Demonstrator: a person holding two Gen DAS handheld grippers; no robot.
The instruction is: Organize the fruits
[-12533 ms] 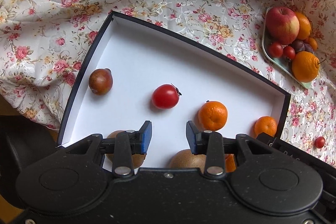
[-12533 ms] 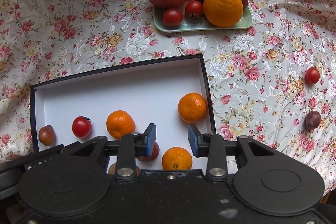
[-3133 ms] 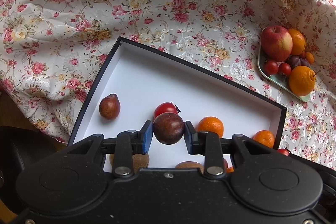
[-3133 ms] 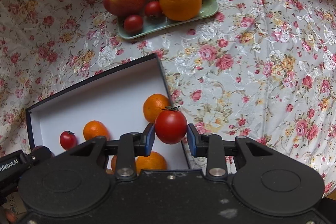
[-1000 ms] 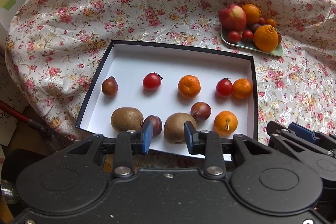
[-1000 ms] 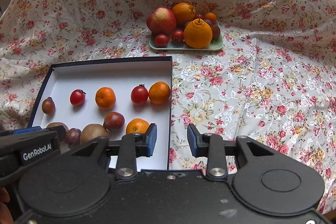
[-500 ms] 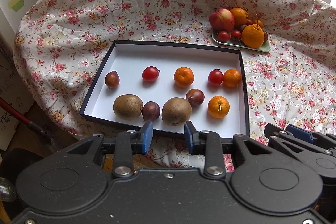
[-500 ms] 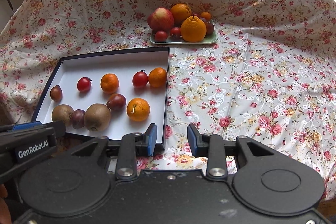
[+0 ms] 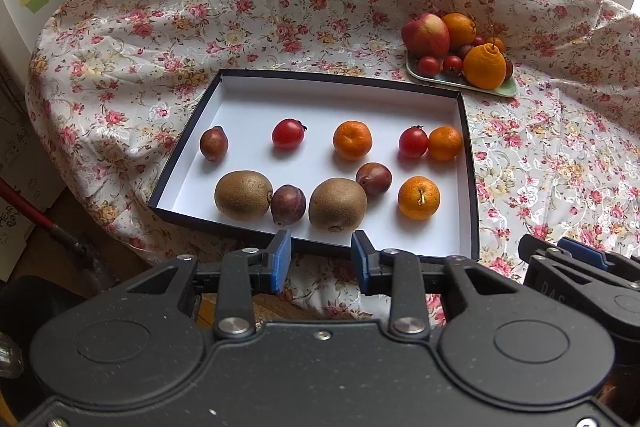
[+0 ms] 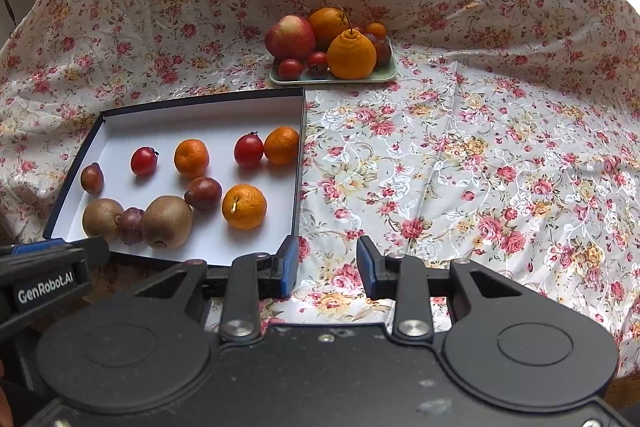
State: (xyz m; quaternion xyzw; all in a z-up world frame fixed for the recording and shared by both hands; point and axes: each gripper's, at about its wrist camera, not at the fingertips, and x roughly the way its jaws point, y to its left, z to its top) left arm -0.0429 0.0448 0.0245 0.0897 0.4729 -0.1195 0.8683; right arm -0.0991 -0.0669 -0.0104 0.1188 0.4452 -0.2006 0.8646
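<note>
A black-rimmed white box [image 9: 469, 147] [image 10: 298, 163] lies on the flowered cloth and holds several fruits. Its far row runs from a small plum [image 9: 213, 143] past a tomato [image 9: 287, 133], a mandarin [image 9: 352, 140] and a second tomato [image 9: 413, 142] to a mandarin [image 9: 445, 143]. The near row has two kiwis [image 9: 243, 195] [image 9: 337, 204], two plums [image 9: 288, 204] [image 9: 373, 179] and a mandarin [image 9: 418, 197] [image 10: 244, 207]. My left gripper [image 9: 320, 261] is open and empty, held back from the box's near edge. My right gripper [image 10: 327, 262] is open and empty over the cloth by the box's near right corner.
A green plate [image 9: 500, 90] [image 10: 384, 77] at the back carries an apple [image 10: 290, 37], oranges, tomatoes and plums. The flowered cloth [image 10: 480, 167] spreads wide to the right of the box. At the left the cloth drops off the table edge toward the floor [image 9: 48, 251].
Both grippers have drawn back and up from the box, so the whole box and plate sit farther away. The fruits have not moved.
</note>
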